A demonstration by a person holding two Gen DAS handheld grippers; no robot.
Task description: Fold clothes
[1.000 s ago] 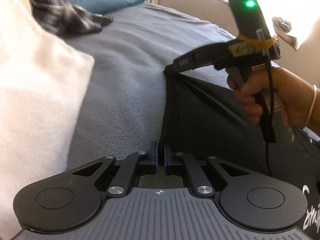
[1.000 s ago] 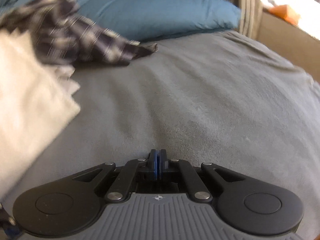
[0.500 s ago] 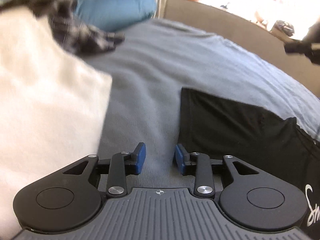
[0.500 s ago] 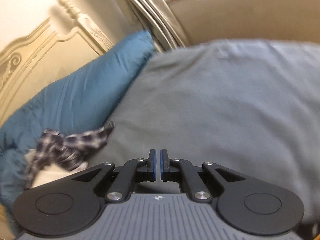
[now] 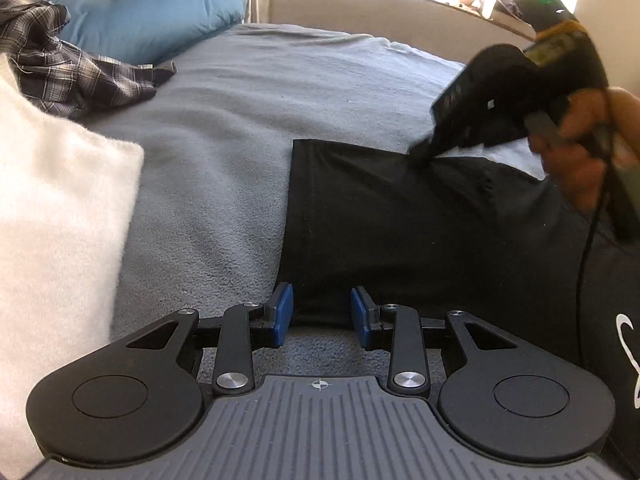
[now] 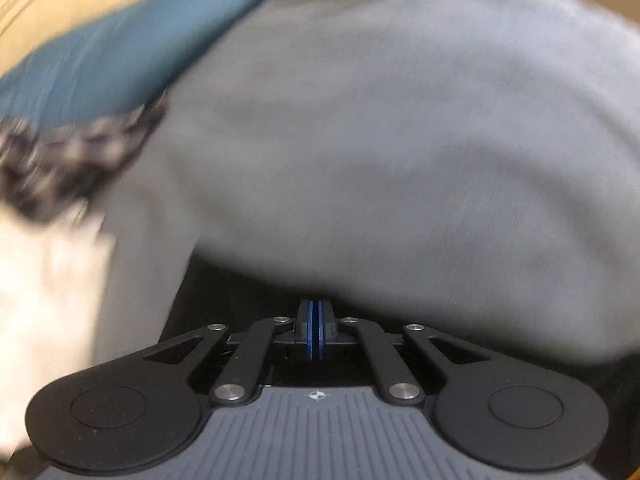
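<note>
Left gripper (image 5: 320, 316) sits with its blue pads parted, the near edge of the black garment (image 5: 380, 240) lying between them, untouched as far as I can see. Beyond it, my right gripper (image 5: 420, 152) meets the garment's far edge where the fabric puckers; its tips are buried in dark cloth, so I can't confirm a pinch there. From its own blurred camera, the right gripper (image 6: 315, 334) reads fully closed. Farther off: white cloth (image 5: 60, 220), cut off at left, a plaid shirt (image 5: 68, 72), a blue pillow (image 5: 160, 16).

Both wrist views face the bed (image 5: 248, 128) closely.
</note>
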